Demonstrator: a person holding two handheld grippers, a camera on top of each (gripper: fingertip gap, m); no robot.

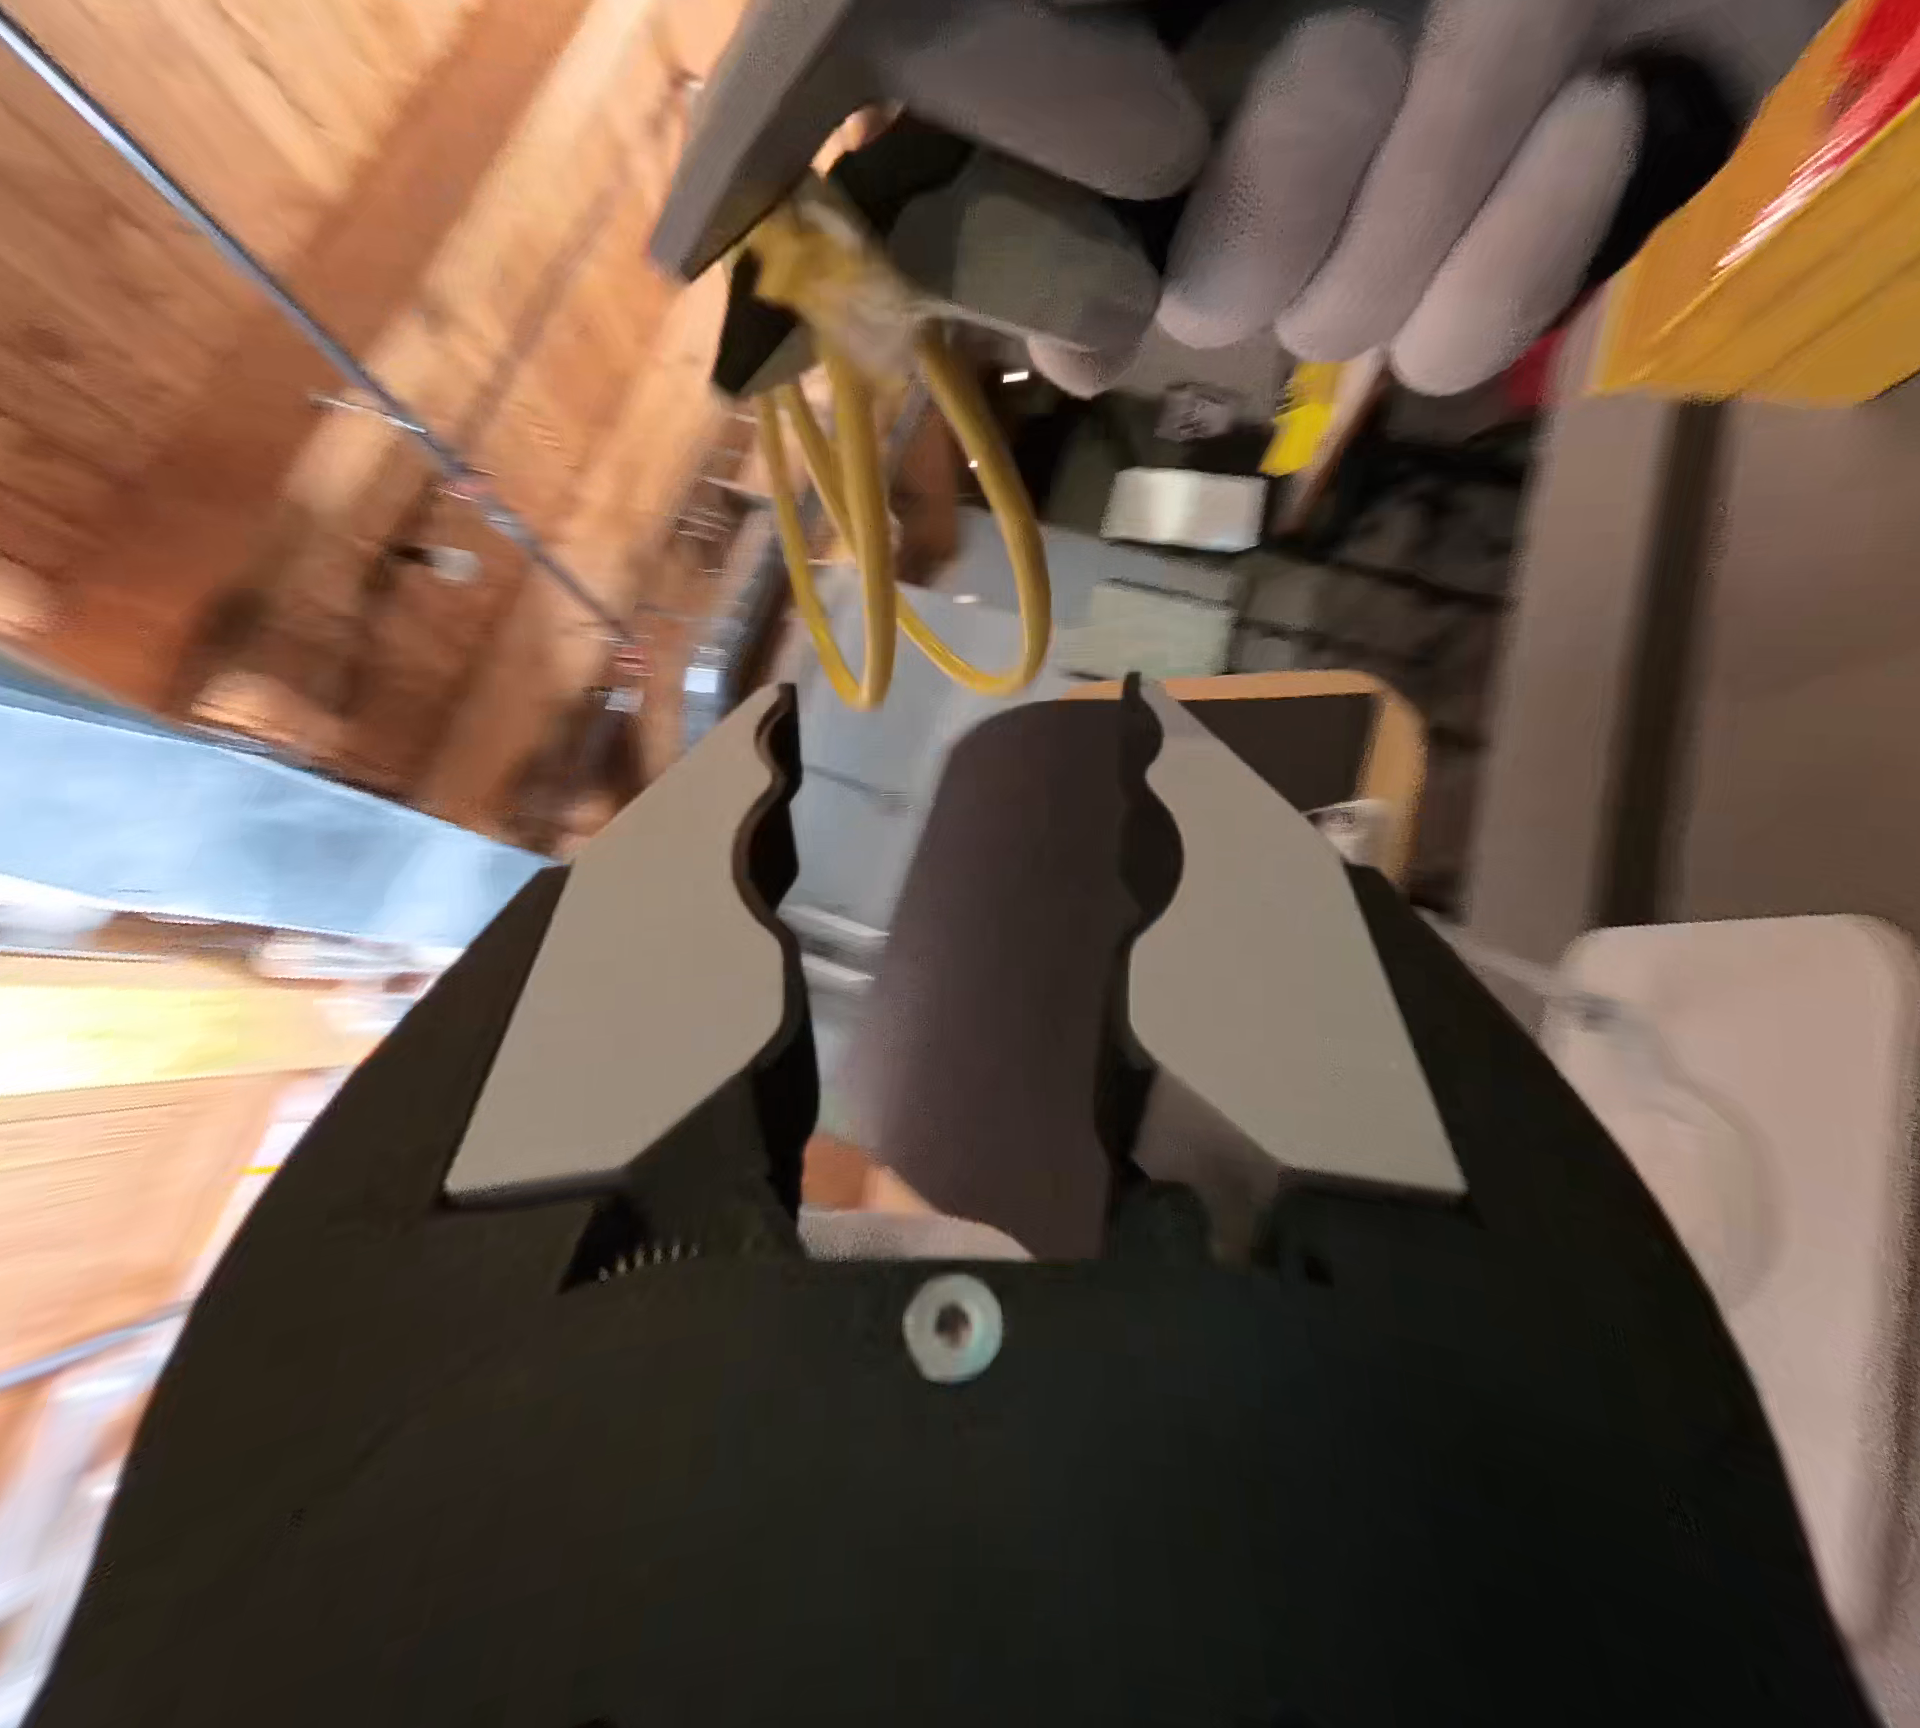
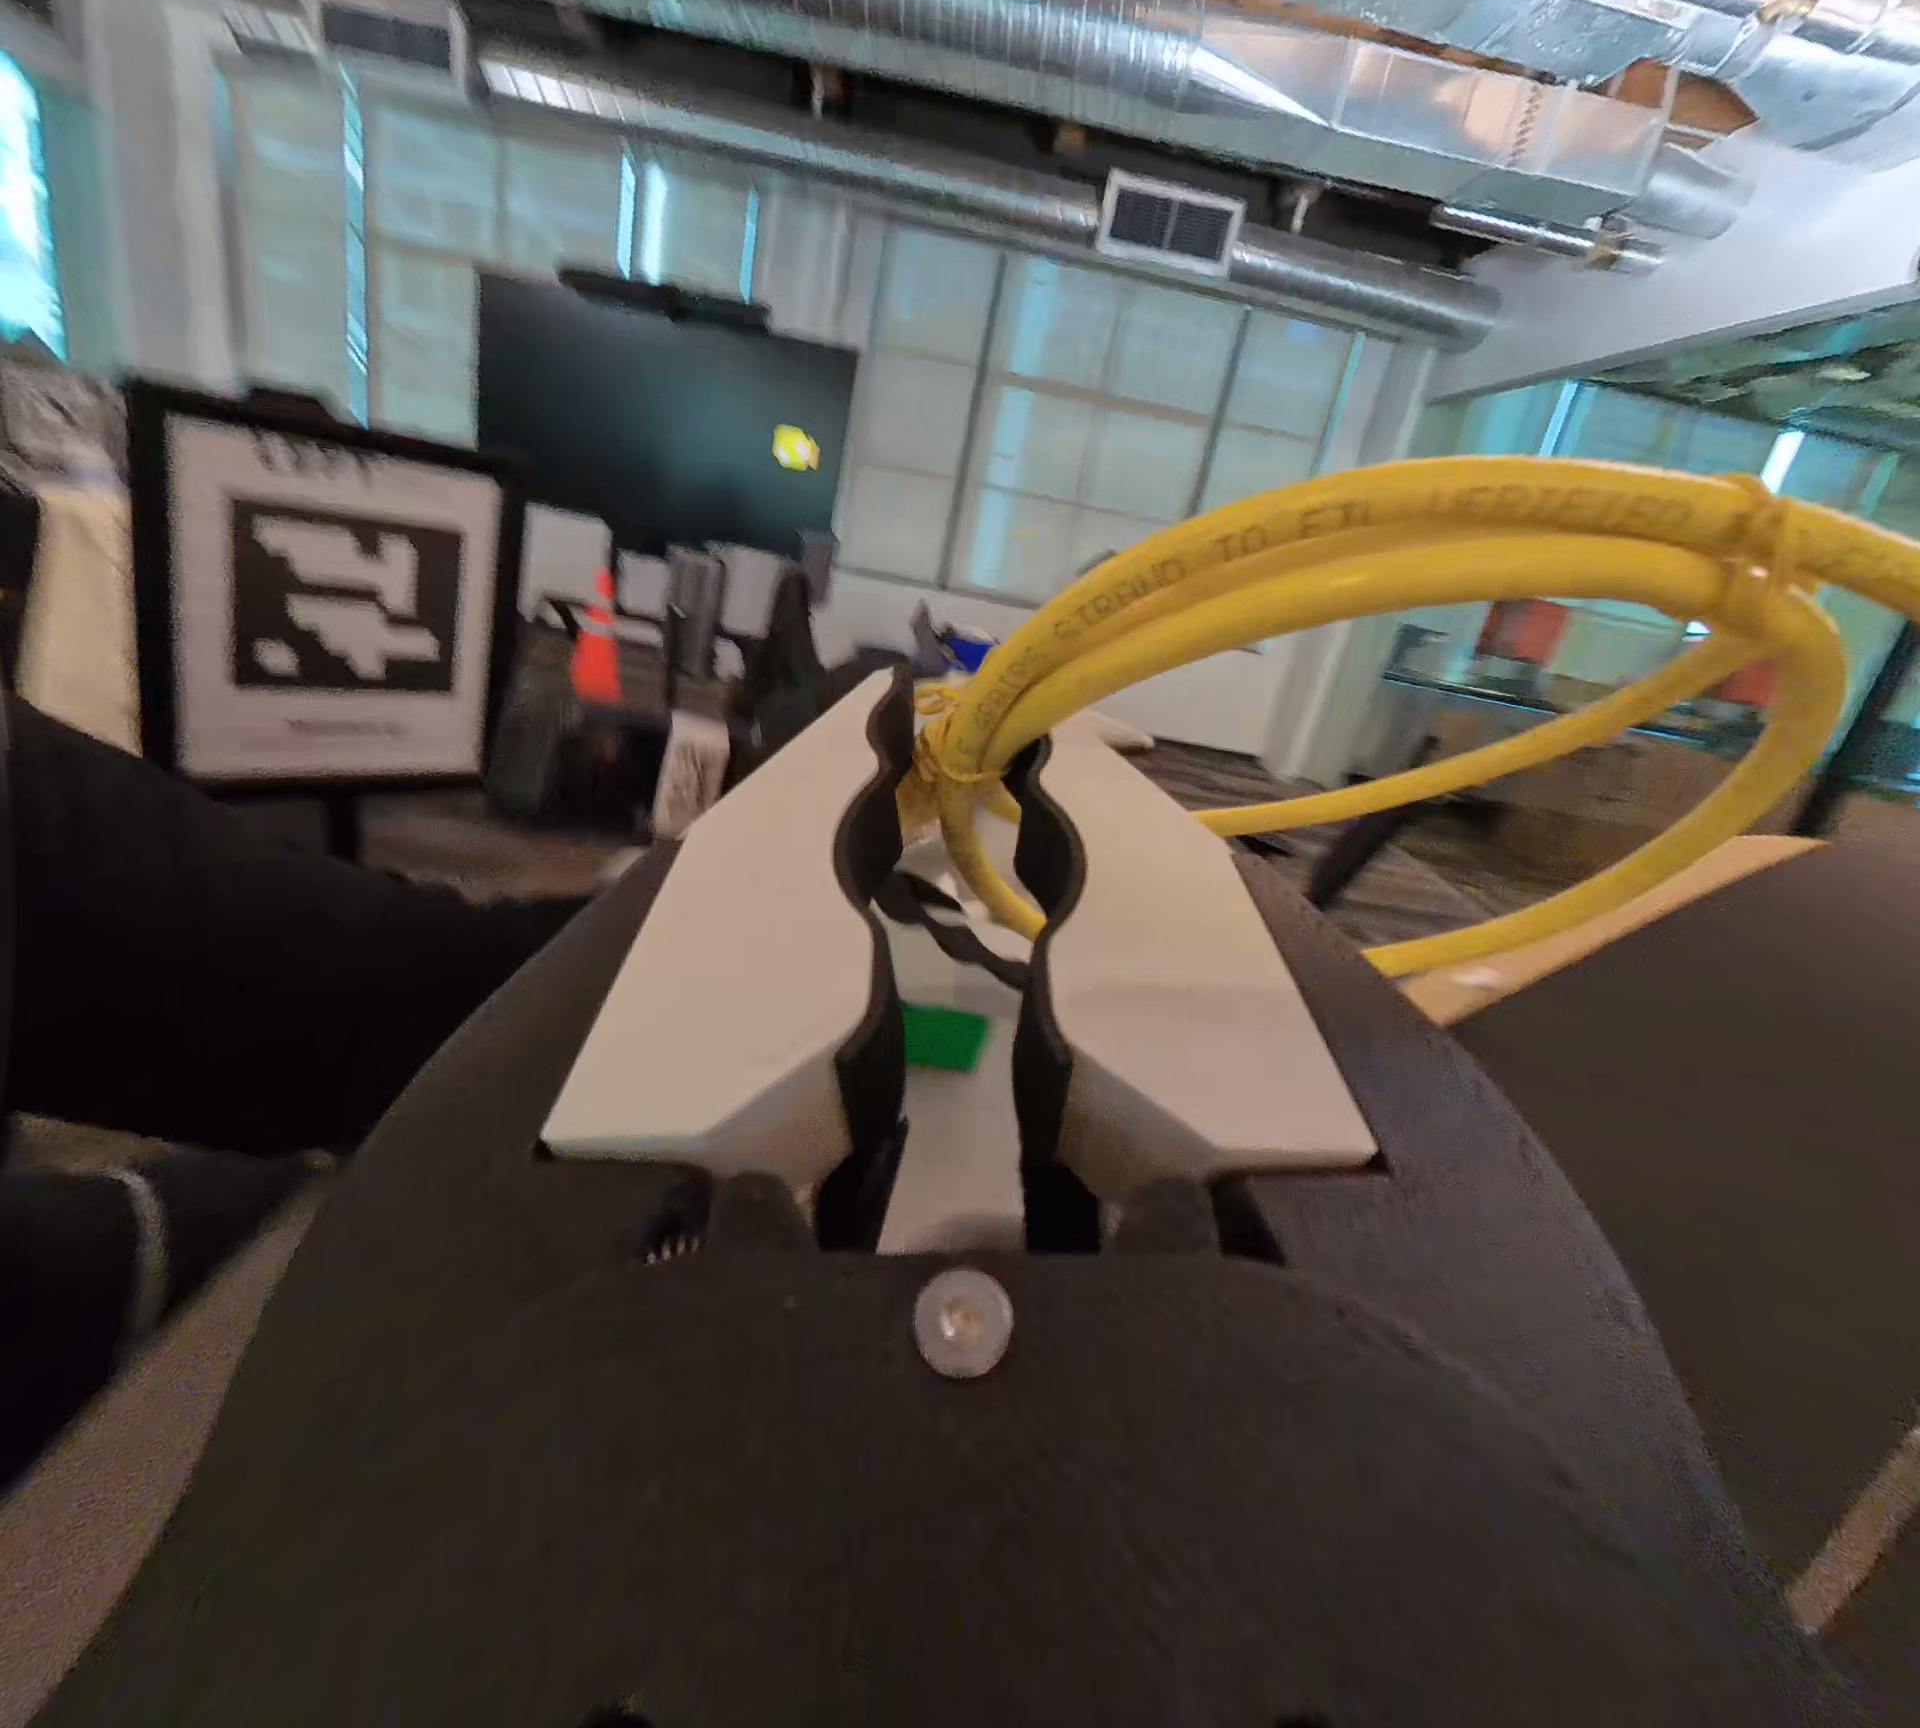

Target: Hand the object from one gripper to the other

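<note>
The right claw pinches the coiled yellow cable at its tied end, loops dangling free. Just below those loops, the left claw gapes wide and empty. The handover seems barely begun: receiving grip and release remain.

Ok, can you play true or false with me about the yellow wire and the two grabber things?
1. The right gripper is pinching the coiled yellow cable. True.
2. The left gripper is already squeezing the cable. False: its jaws stand open with nothing between them, and the cable's loops hang just beyond its fingertips.
3. The cable is bundled with a thin tie. True.
4. The hand around the right gripper is bare. False: it wears a light grey glove.
5. The cable is green. False: it is yellow.
</note>
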